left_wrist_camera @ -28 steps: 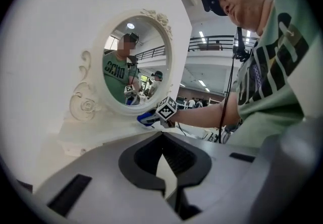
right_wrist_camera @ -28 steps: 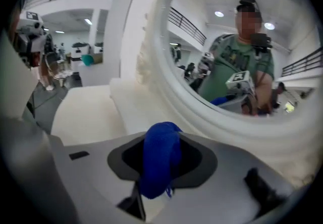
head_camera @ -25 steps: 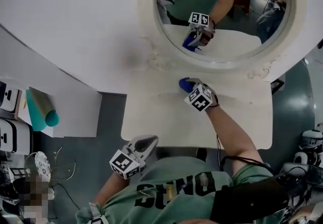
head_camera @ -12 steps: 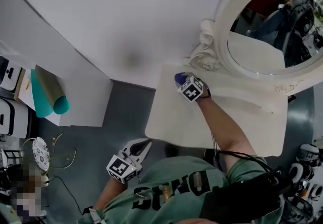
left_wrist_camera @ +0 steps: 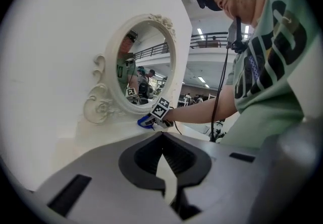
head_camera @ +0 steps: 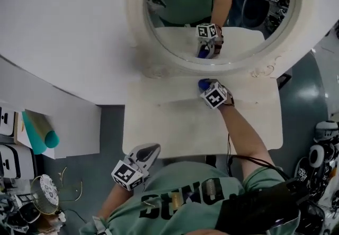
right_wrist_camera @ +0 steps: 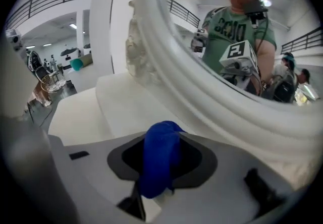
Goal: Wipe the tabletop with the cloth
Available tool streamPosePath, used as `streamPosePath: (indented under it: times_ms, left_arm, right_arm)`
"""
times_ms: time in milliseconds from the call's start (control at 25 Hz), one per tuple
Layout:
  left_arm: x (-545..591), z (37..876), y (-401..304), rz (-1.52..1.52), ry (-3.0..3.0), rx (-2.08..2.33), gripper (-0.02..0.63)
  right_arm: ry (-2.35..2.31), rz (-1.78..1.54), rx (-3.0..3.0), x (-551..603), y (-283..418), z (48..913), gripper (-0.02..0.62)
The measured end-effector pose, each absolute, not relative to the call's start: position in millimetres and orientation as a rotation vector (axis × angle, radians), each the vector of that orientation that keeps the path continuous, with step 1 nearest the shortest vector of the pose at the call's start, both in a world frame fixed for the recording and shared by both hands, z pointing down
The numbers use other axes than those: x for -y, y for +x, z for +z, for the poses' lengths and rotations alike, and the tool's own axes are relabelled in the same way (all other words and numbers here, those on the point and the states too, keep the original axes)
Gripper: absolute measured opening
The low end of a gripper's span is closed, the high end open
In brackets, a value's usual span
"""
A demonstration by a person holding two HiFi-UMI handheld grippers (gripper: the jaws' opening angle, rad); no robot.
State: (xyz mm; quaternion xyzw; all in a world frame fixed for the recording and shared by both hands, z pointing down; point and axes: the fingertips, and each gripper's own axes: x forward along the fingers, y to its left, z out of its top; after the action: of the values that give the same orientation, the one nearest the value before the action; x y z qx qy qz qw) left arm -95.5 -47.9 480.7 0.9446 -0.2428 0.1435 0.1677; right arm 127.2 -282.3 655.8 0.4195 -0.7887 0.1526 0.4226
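Right now my right hand-held gripper (head_camera: pixel 207 89) is clamped on the blue cloth (right_wrist_camera: pixel 160 160). The cloth is bunched into a thick roll between the jaws, with its rounded end poking out past them. In the head view the cloth sits at the back of the cream table (head_camera: pixel 159 123), on the strip that runs just under the mirror (head_camera: pixel 175 62). From these views I cannot tell whether it is pressed onto the surface.

My left hand-held gripper (head_camera: pixel 150 150) has its jaws brought together at the tips with nothing between them; only a thin pale sliver shows lower down. It hangs just off the near edge of the table, above the green shirt (head_camera: pixel 175 197), and points toward the far side. From its own camera I see the right arm (left_wrist_camera: pixel 202 112) stretched across to the mirror.

The mirror is round, in an ornate white frame against a white wall, and it reflects the right hand-held gripper and the blue cloth.
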Motion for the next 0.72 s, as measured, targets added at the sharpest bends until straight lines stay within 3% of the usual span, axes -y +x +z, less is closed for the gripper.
streamPosePath:
  times_ms: [360, 520, 720]
  left_arm:
    - [29, 464, 133, 0.446, 2.751, 0.439, 0.009]
    - [18, 464, 169, 0.491, 2.764, 0.389, 0.009]
    - [16, 464, 166, 0.481, 2.762, 0.417, 0.009]
  right_arm:
    - [1.309, 0.521, 1.788, 204, 460, 660, 0.125]
    - [1.388, 0.568, 1.748, 183, 523, 659, 0.124]
    - [1.399, 0.572, 1.685, 181, 531, 662, 0.124]
